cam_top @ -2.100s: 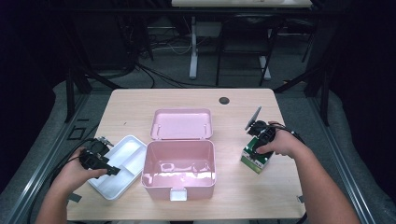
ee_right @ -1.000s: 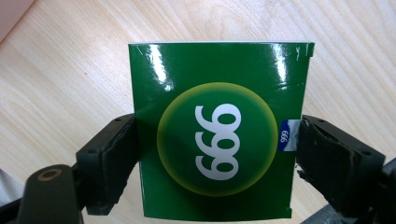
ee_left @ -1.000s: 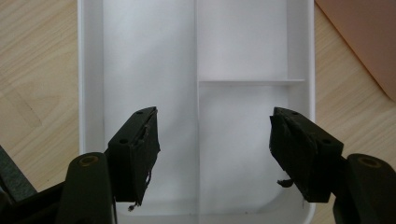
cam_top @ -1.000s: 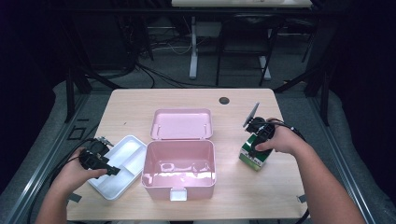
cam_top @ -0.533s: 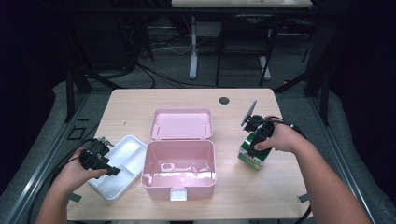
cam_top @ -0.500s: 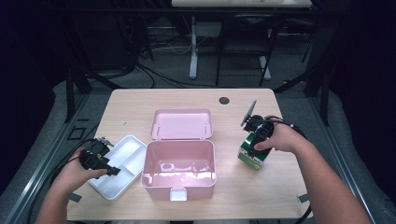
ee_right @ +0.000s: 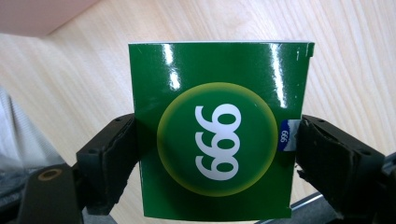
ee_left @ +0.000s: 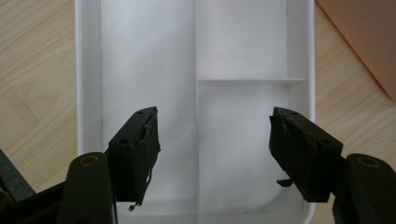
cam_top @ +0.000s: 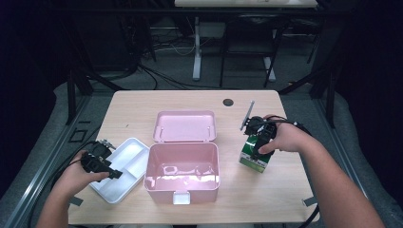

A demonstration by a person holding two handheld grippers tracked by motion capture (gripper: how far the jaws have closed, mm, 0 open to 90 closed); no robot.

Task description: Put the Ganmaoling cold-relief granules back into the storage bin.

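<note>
Right gripper clamps the green box near the tabletop's right edge, jaws pressed to both sides. Left gripper hangs wide above the white tray by the left edge. Next, I'd guess: lift into the pink case, clearing its rim.

Desk evenly lit from above; room behind it dark, nearly black. High view soft, low detail. Green carton between the right tongs sharp, with white glare streaks along its top. White tray beyond the left tongs bright, near washed out, shadows faint.
</note>
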